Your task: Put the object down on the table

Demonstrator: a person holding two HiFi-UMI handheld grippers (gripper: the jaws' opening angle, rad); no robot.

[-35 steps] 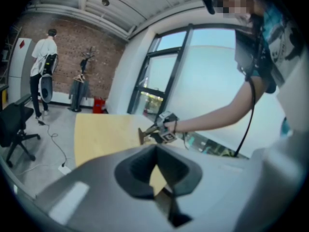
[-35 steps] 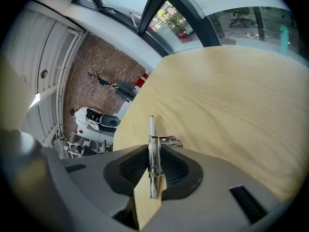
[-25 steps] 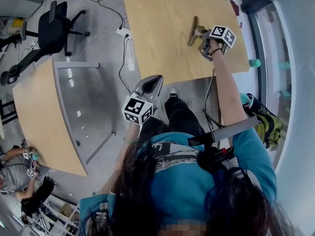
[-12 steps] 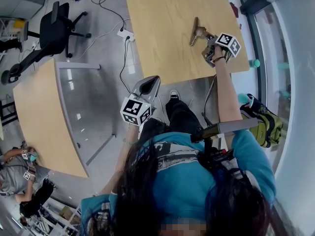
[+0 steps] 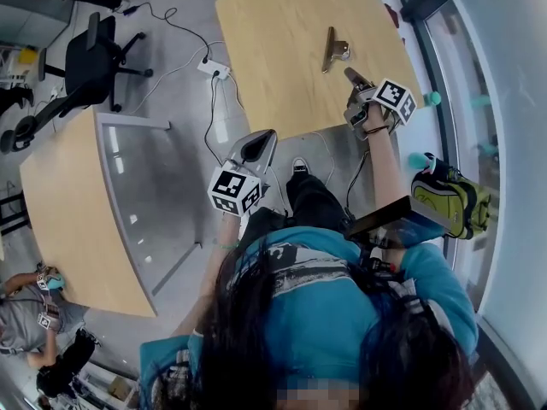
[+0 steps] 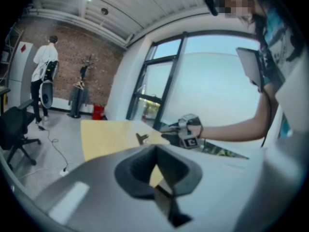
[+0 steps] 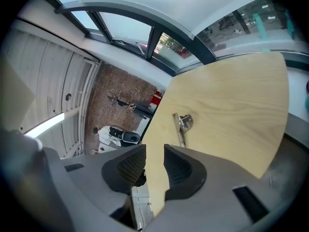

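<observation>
The object, a small metal hinge-like bracket (image 5: pixel 332 49), lies alone on the light wooden table (image 5: pixel 273 49). In the right gripper view the bracket (image 7: pixel 181 126) sits on the table (image 7: pixel 231 105) well ahead of the jaws. My right gripper (image 5: pixel 352 77) hovers at the table's near right edge, a short way back from the bracket. It is open by a narrow gap (image 7: pixel 154 161) with nothing in it. My left gripper (image 5: pixel 256 148) is held off the table, above the person's legs. In its own view the left gripper (image 6: pixel 155 161) has its jaws together and holds nothing.
A second wooden table (image 5: pixel 60 203) stands at the left, with a black office chair (image 5: pixel 90 58) behind it. A power strip and cables (image 5: pixel 209 67) lie on the floor by the table. A green-and-black backpack (image 5: pixel 449 199) sits by the glass wall at right.
My right gripper was at the bracket a second ago; it has let go and drawn back toward the table's near edge. The bracket stays on the table. The left gripper has barely moved.
</observation>
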